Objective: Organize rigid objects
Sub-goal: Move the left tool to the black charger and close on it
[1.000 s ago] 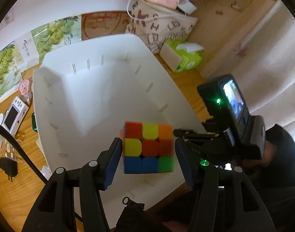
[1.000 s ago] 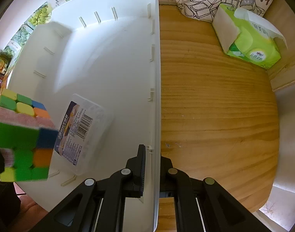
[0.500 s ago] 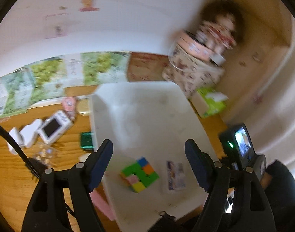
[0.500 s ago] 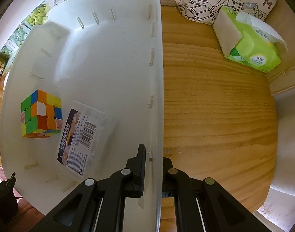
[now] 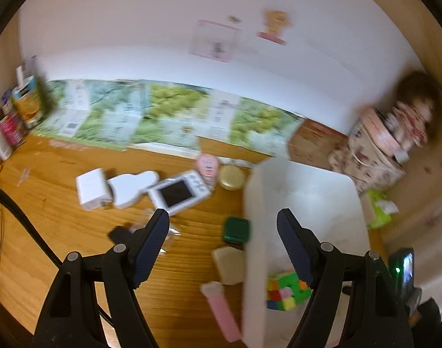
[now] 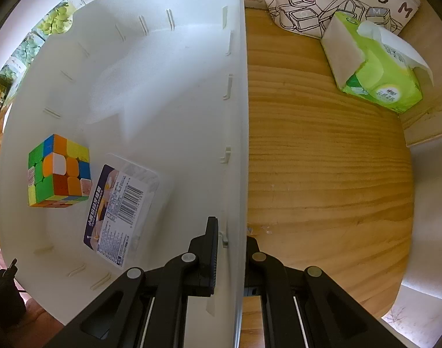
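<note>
Right claw [image 6: 232, 243] clamped on the white plastic bin's wall [image 6: 241, 116]; left claw [image 5: 222, 226] spread apart, empty.
Wooden tabletop [image 6: 322, 159] is seen at right, a white room wall [image 5: 163, 29] in the left view's upper half.

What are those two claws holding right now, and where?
The right gripper is clamped on the white bin's side wall, at its rim. The left gripper is open and holds nothing.

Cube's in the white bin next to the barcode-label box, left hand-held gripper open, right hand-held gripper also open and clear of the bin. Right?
Not quite. The right hand-held gripper is shut on the white bin's wall, as the right wrist view shows. The rest stands: the cube lies in the bin beside the barcode-label box, and the left hand-held gripper is open with nothing between its fingers.
</note>
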Available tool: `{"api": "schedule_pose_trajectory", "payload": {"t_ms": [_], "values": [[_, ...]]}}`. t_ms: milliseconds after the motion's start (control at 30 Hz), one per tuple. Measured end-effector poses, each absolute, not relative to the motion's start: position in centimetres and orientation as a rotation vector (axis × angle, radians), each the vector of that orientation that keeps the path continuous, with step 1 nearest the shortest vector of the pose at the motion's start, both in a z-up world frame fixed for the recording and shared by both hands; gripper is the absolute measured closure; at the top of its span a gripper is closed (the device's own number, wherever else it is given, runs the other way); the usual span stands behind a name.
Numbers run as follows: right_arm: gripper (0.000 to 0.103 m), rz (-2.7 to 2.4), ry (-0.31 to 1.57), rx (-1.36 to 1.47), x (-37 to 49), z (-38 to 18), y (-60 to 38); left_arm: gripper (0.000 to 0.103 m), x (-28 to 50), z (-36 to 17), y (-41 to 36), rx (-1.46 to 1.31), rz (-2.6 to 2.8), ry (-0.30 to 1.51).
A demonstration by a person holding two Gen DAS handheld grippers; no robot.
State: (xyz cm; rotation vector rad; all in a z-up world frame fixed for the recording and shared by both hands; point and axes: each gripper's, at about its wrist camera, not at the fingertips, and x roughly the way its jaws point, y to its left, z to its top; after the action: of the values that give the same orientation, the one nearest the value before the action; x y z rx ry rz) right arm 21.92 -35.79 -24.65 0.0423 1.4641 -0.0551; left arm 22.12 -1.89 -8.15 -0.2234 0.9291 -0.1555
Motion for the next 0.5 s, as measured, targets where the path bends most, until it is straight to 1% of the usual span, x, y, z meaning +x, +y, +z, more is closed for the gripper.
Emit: {"api": "schedule_pose_trajectory", "payload": {"t_ms": [267,500], "values": [[0.095,-0.057,1.477,0.032,22.1,-24.9,-35.3,0.023,22.5,-9.3,3.2,-0.323,-0.013,0.968],[0.095,-0.057,1.494,0.022,22.6,-25.1,-35.3,0.023,22.8,-12.2,7.2,-0.403,0.086,1.078]]}}
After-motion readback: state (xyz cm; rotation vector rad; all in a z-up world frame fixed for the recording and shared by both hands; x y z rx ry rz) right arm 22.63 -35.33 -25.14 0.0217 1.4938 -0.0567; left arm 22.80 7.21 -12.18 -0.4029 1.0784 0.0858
